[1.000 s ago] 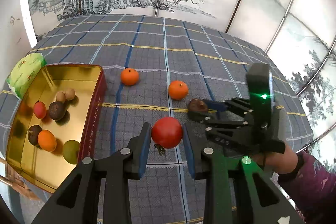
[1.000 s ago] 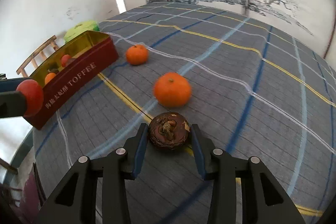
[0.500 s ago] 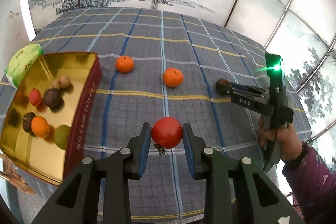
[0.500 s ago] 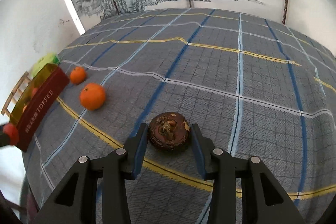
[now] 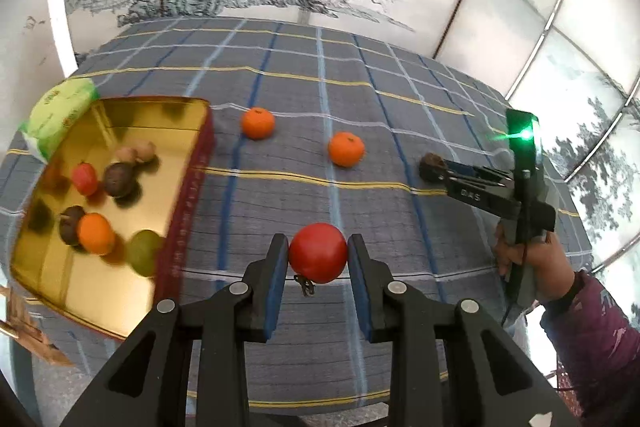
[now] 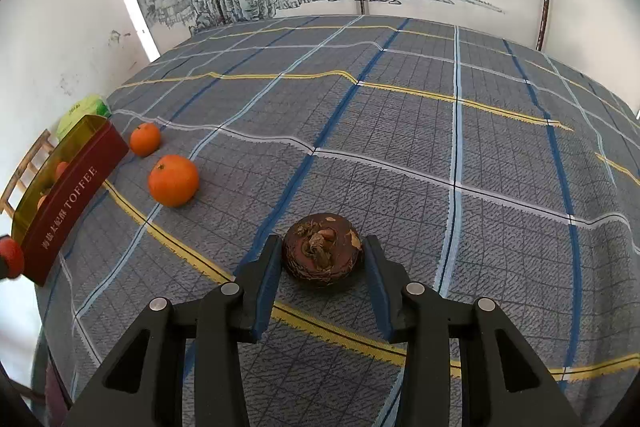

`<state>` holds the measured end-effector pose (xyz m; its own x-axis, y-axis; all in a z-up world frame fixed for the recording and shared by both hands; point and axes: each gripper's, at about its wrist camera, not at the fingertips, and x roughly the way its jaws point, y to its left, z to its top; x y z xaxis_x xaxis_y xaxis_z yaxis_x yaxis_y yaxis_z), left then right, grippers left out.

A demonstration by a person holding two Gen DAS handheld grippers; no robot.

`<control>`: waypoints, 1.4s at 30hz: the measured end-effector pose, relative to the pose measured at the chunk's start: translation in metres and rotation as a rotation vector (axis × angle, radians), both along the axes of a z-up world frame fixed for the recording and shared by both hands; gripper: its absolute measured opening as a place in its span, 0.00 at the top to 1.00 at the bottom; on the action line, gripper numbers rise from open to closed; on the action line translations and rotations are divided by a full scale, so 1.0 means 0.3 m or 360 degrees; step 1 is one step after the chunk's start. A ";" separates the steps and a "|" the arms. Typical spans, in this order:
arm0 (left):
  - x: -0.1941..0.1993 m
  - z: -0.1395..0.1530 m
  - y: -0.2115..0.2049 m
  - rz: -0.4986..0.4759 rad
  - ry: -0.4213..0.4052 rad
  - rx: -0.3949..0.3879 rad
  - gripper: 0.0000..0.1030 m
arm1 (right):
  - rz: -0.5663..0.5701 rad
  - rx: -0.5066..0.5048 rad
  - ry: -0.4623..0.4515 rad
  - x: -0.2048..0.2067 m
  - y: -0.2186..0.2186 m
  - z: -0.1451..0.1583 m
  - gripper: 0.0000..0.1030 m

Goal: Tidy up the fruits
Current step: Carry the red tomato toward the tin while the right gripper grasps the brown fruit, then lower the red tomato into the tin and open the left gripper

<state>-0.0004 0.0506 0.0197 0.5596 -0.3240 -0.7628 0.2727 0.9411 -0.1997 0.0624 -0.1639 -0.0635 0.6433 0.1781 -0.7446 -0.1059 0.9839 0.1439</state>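
Observation:
My left gripper is shut on a red tomato, held above the checked cloth just right of the gold tin. The tin holds several fruits, among them an orange and a green one. My right gripper is shut on a dark brown round fruit; the same fruit shows at the right gripper's tips in the left wrist view. Two oranges lie on the cloth between the tin and the right gripper, also visible as oranges.
A green packet lies behind the tin at the table's left edge. The tin's red side reads TOFFEE. A wooden chair back stands beyond the left edge. A person's hand and purple sleeve hold the right gripper. Painted screens stand behind the table.
The right gripper has carried the brown fruit rightward, away from the oranges and the tin, and rolled. The left gripper with the tomato has stayed almost still.

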 end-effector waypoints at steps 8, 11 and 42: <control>-0.011 0.072 0.197 0.0181 -0.0081 0.0130 0.74 | 0.0000 0.0007 0.0001 0.000 -0.002 0.000 0.59; -0.005 0.082 0.273 0.0254 -0.0095 0.0221 0.74 | 0.0000 0.0006 0.0000 0.000 -0.001 0.001 0.59; 0.314 -0.069 0.280 0.0247 -0.0019 0.0315 0.74 | 0.0001 0.0001 0.0001 -0.001 -0.004 0.000 0.59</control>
